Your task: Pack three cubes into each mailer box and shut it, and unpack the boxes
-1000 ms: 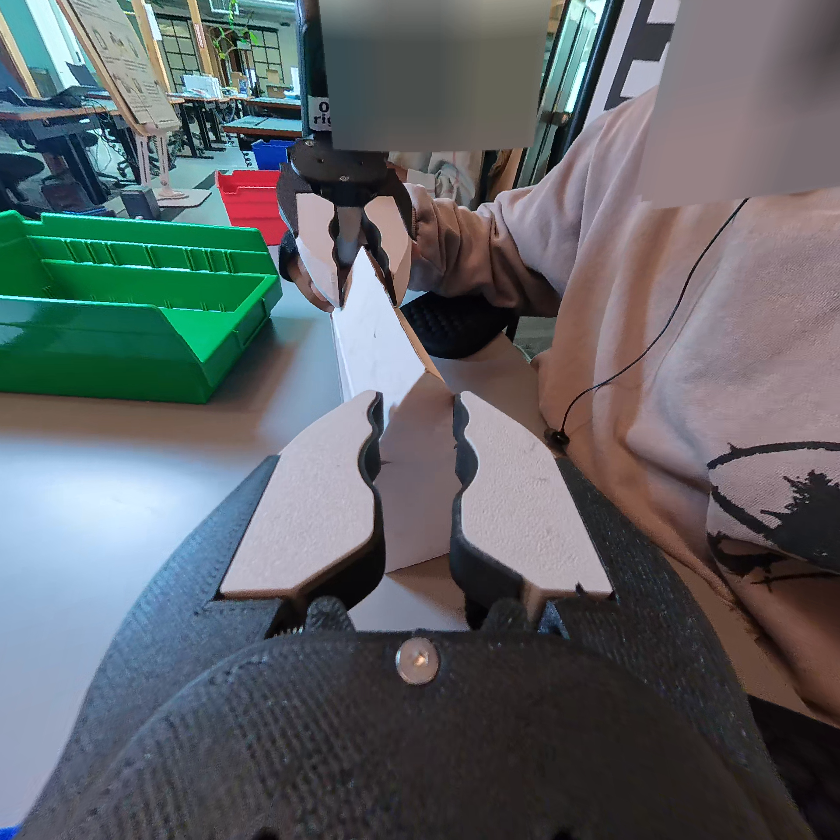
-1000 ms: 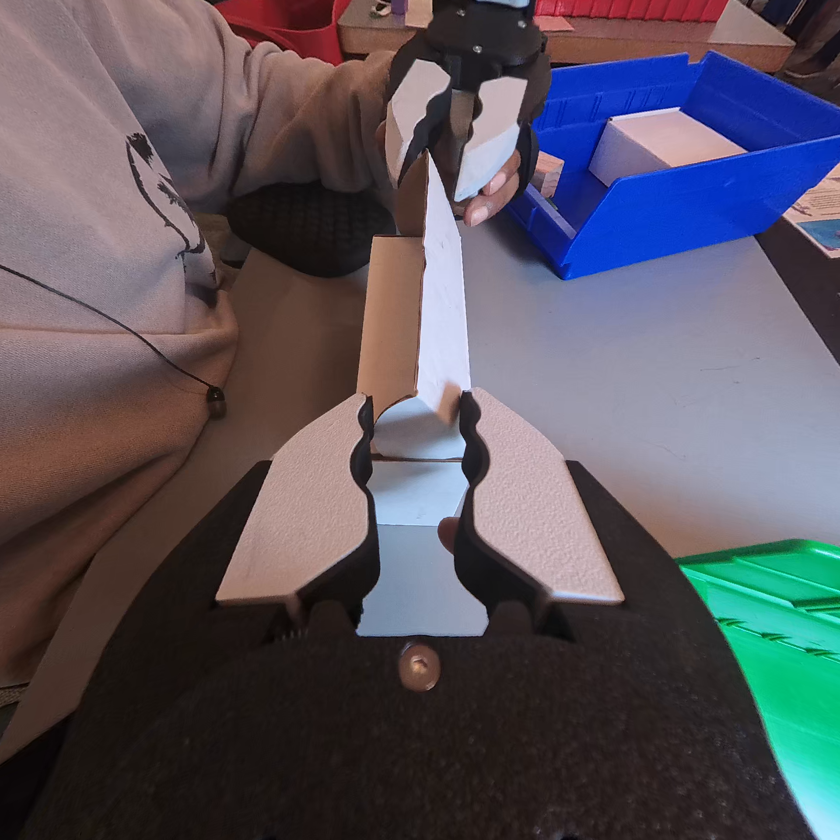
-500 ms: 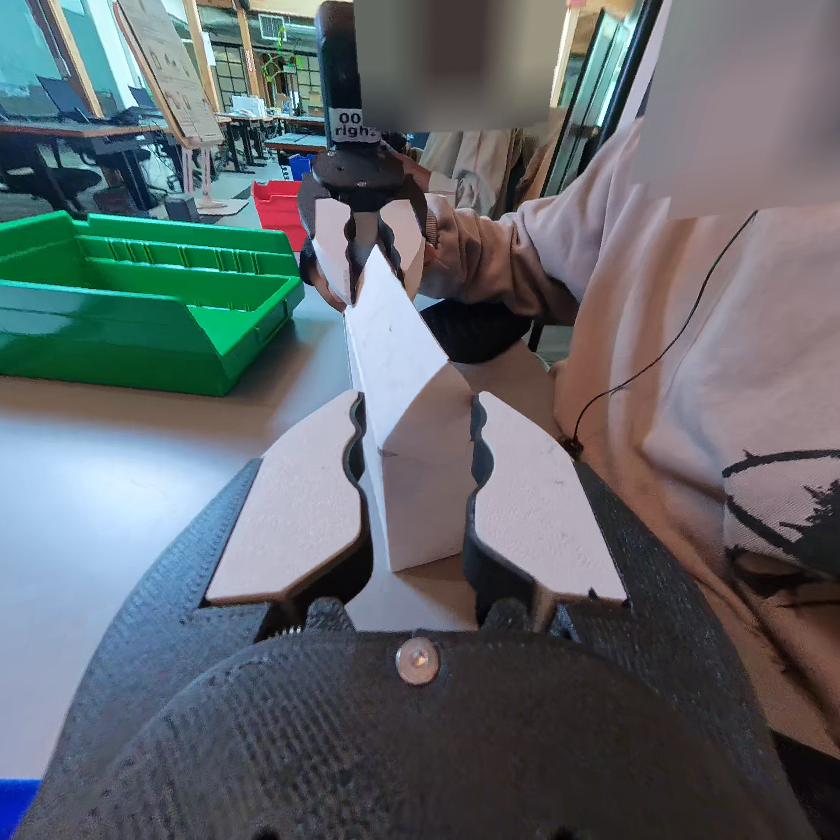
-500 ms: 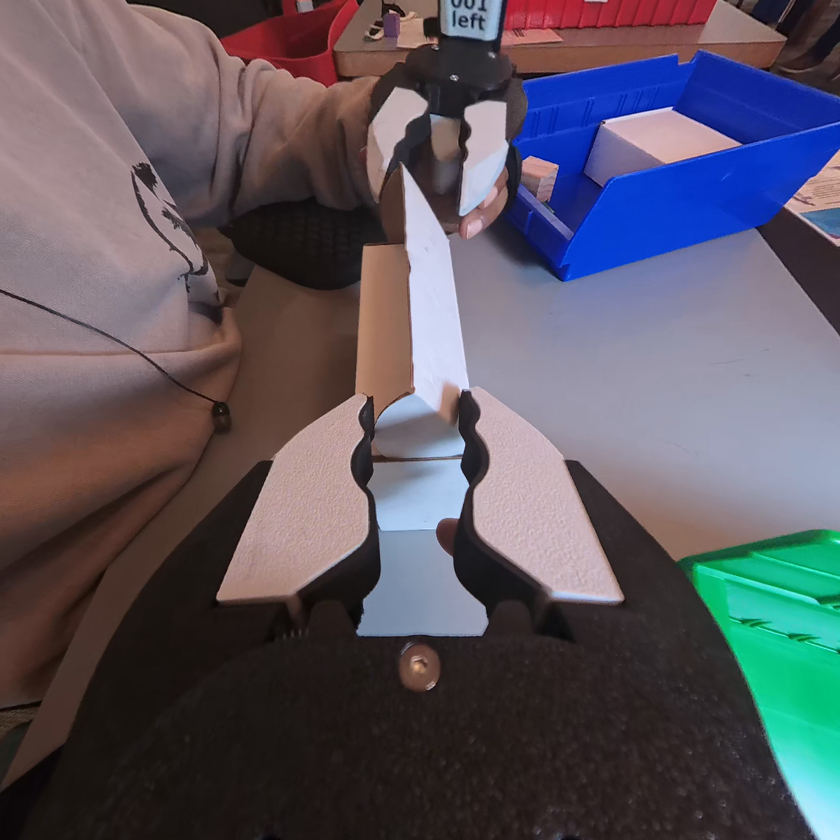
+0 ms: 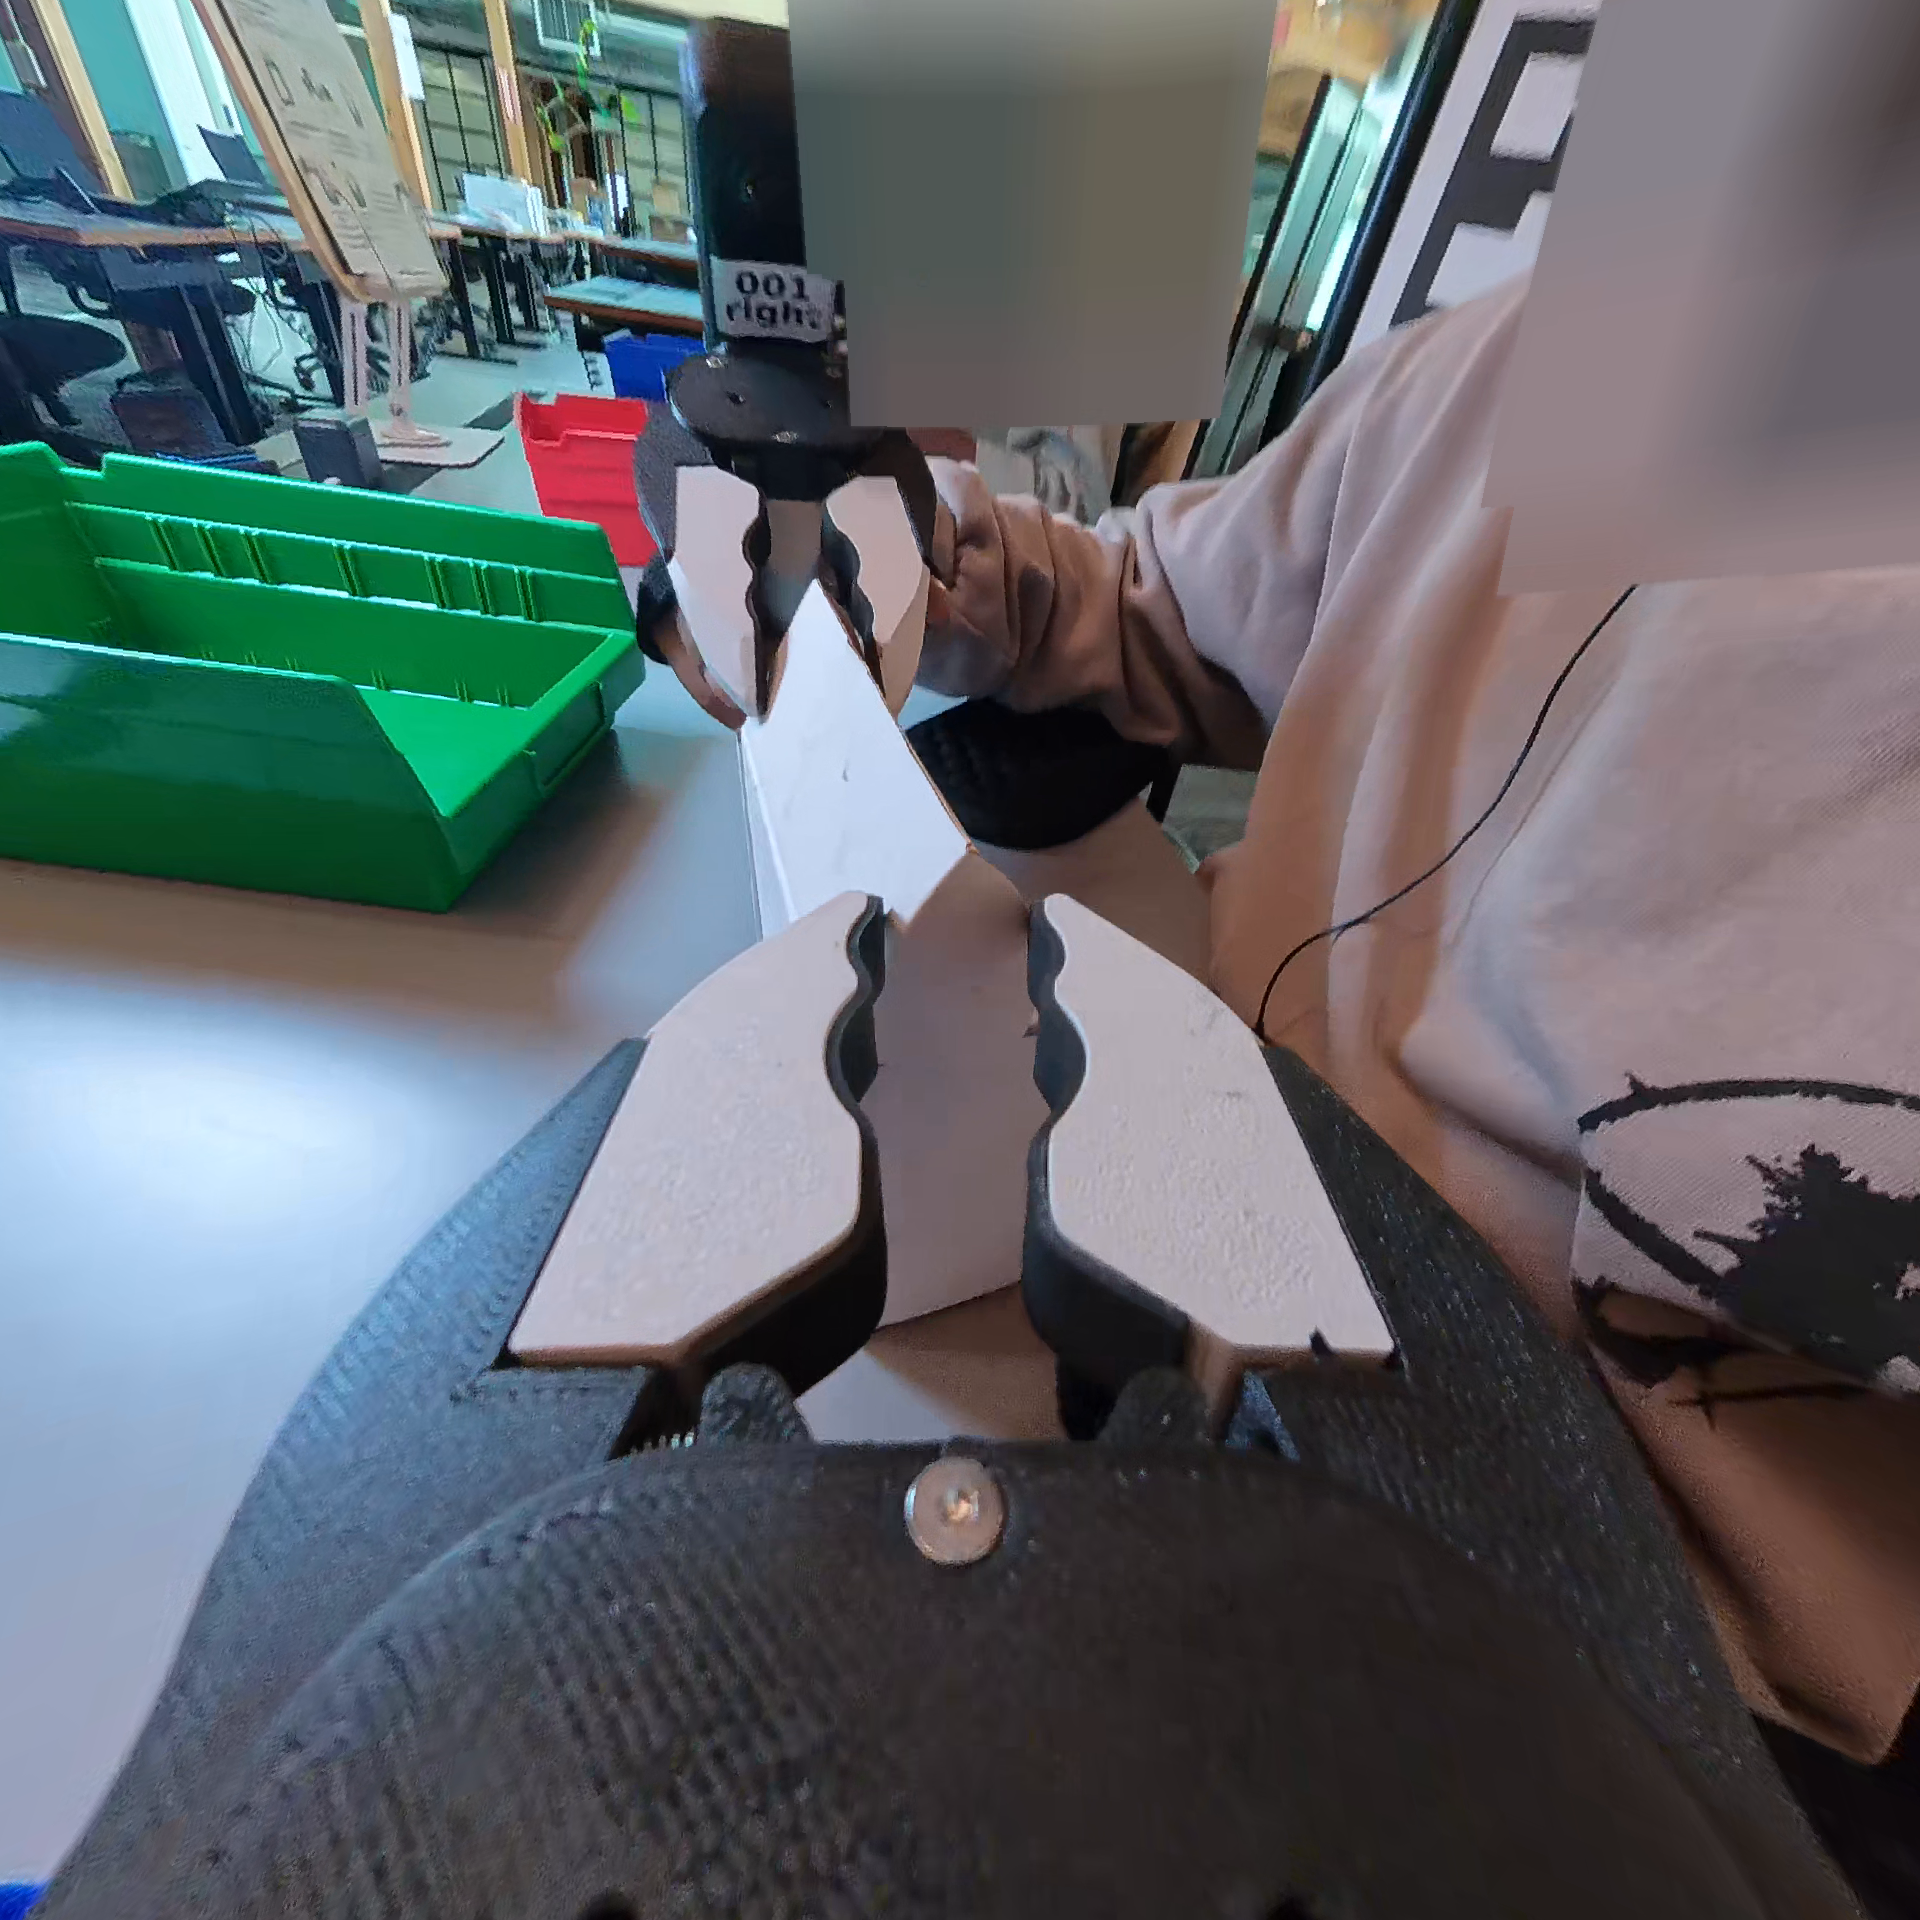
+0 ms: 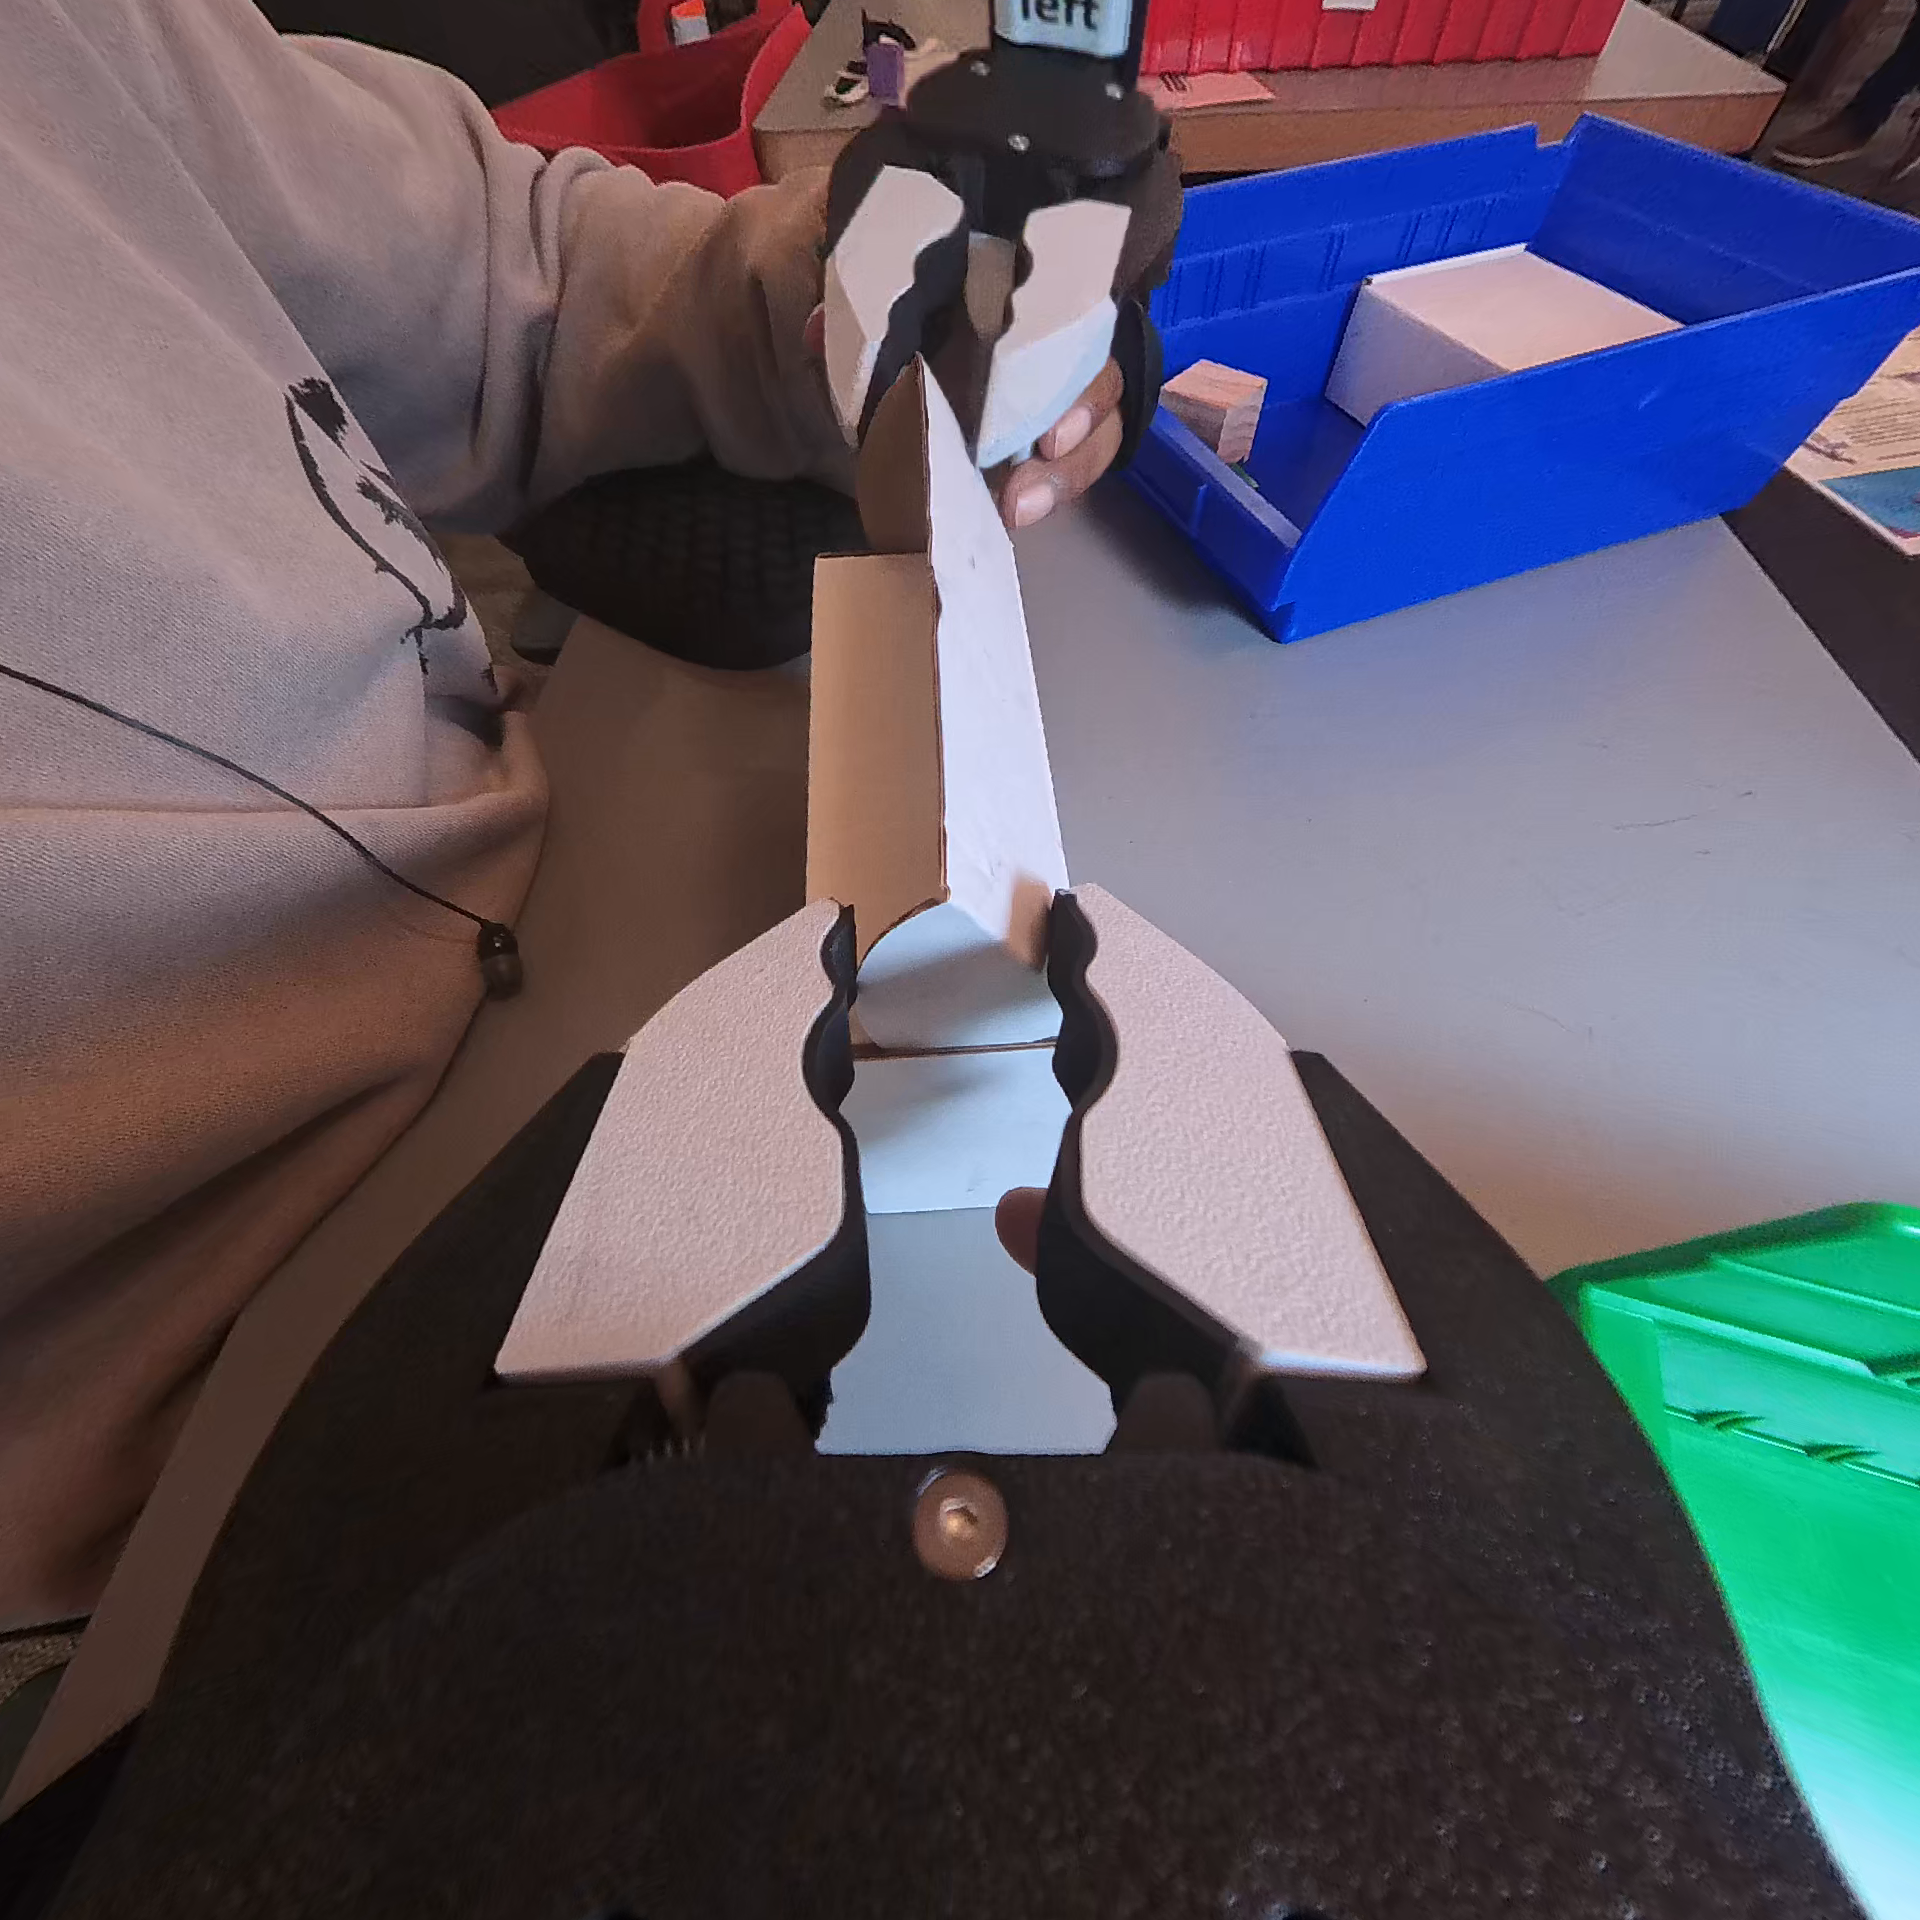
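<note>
Mailer box (image 6: 987, 727): on bench (image 6: 1403, 810), lid half raised. Left tool (image 5: 951, 920) and right tool (image 6: 951, 914) each clamped on an opposite lid end. Advice: move both ends evenly, avoiding twist.

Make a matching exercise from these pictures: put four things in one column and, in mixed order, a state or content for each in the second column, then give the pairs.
Things:
1. blue bin
2. green bin
3. lid flap
4. wooden cube

States:
A. nothing visible inside
B. pinched at both ends by the tongs
C. holds a closed white box
D. lies near the blue bin's front end

Pairs: 1-C, 2-A, 3-B, 4-D. The left tongs and right tongs each grip one end of the lid flap.
</note>
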`<state>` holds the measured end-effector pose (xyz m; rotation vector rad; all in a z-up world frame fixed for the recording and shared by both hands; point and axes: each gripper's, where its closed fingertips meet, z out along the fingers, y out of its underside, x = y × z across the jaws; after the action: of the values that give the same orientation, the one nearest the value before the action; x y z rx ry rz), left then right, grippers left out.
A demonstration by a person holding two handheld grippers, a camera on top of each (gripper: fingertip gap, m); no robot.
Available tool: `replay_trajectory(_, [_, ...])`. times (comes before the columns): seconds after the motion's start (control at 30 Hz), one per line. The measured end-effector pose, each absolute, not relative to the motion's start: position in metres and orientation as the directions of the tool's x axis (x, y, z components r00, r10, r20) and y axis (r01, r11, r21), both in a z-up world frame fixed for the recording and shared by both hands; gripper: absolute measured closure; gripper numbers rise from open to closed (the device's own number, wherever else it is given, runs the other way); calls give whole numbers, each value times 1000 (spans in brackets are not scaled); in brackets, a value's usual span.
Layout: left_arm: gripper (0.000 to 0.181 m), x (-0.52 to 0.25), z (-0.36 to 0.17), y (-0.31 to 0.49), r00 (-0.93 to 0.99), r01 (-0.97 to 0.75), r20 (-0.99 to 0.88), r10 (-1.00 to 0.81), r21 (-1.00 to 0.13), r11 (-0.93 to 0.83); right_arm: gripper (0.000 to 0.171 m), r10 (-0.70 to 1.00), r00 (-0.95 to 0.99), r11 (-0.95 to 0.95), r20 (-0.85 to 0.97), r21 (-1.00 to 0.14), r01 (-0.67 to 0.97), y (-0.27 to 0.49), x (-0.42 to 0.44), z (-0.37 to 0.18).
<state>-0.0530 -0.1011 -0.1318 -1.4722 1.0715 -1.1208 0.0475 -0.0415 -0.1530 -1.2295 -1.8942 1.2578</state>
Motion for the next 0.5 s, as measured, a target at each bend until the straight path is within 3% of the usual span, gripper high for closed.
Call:
replay_trajectory(0.2, [162, -51, -124, -92, 163, 74, 285, -945, -958, -276, 134, 903, -427, 150, -32, -911, 384, -44, 43, -155])
replay_trajectory(0.37, [158, -53, -125, -92, 226, -29, 158, -961, -985, -168, 134, 904, -427, 160, -21, -910, 384, -44, 44, -155])
replay_trajectory(0.5, [139, -63, -132, -106, 213, -180, -7, -977, -983, -32, 134, 904, -428, 162, -20, -909, 385, -43, 44, -155])
